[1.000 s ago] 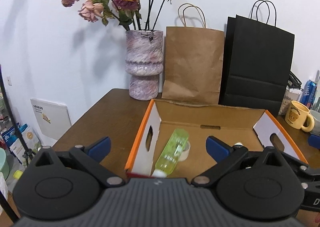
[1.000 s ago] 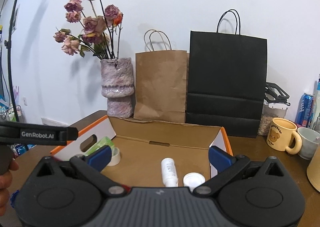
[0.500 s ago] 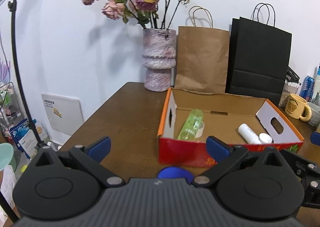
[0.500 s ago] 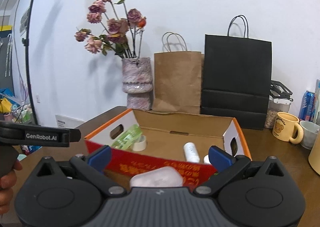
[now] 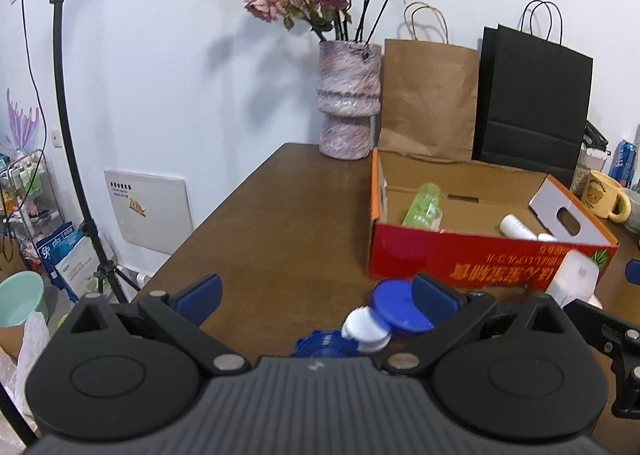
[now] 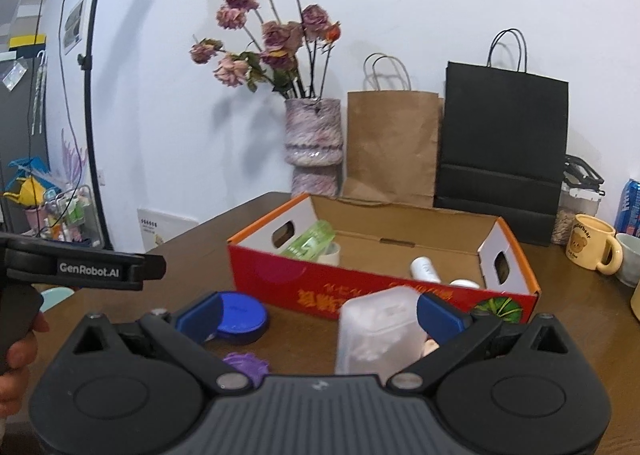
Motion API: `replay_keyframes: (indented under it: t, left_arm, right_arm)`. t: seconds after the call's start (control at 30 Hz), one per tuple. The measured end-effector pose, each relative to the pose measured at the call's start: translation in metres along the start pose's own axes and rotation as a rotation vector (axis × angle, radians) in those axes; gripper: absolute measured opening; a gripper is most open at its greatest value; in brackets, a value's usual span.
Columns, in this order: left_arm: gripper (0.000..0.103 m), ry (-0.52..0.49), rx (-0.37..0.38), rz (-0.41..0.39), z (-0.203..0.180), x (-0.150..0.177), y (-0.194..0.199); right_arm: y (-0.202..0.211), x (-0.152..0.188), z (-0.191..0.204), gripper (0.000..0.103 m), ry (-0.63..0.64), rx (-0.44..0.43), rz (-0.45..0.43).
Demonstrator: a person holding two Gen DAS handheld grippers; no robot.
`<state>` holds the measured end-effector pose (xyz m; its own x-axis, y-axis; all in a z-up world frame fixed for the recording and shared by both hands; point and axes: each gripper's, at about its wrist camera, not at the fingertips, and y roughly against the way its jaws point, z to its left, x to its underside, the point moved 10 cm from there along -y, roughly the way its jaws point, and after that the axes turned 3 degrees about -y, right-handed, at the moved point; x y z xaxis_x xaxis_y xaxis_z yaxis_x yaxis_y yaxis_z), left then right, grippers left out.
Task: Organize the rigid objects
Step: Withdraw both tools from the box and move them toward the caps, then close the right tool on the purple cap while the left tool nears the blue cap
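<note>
as both grippers pulled back from the red box [image 5: 460, 255], fingers spread, blue lid [image 6: 240, 317] now visible

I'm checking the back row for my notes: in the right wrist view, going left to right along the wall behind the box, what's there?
Vase of dried roses → brown paper bag → black paper bag → clear lidded jar → yellow bear mug.

Held level above the table: left gripper [image 5: 316, 289] with fingers spread wide, right gripper [image 6: 318, 313] likewise, both empty.
</note>
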<state>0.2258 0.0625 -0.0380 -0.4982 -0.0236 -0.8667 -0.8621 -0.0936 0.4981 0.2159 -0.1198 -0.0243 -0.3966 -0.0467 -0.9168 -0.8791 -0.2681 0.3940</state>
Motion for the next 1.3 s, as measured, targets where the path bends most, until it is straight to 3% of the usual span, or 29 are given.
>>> replay_keyframes:
  t: [0.6, 0.93, 1.03, 1.13, 1.27, 1.3]
  left_arm:
    - [0.103, 0.010, 0.015, 0.095, 0.039, 0.041, -0.015]
    - [0.103, 0.019, 0.042, 0.123, 0.046, 0.052, -0.024]
    - [0.103, 0.031, 0.052, 0.128, 0.046, 0.053, -0.026]
    - [0.103, 0.042, 0.062, 0.126, 0.046, 0.053, -0.028]
    - [0.103, 0.042, 0.061, 0.130, 0.045, 0.054, -0.030]
    - [0.103, 0.042, 0.063, 0.130, 0.044, 0.053, -0.030]
  right_arm:
    - [-0.035, 0.047, 0.049, 0.103, 0.030, -0.052, 0.161]
    - [-0.064, 0.067, 0.050, 0.102, -0.007, -0.021, 0.239]
    - [-0.069, 0.071, 0.052, 0.095, -0.007, -0.023, 0.250]
    - [-0.073, 0.073, 0.053, 0.081, -0.007, -0.025, 0.258]
    - [-0.073, 0.072, 0.056, 0.054, -0.006, -0.044, 0.249]
    - [-0.073, 0.071, 0.057, 0.053, -0.008, -0.052, 0.244]
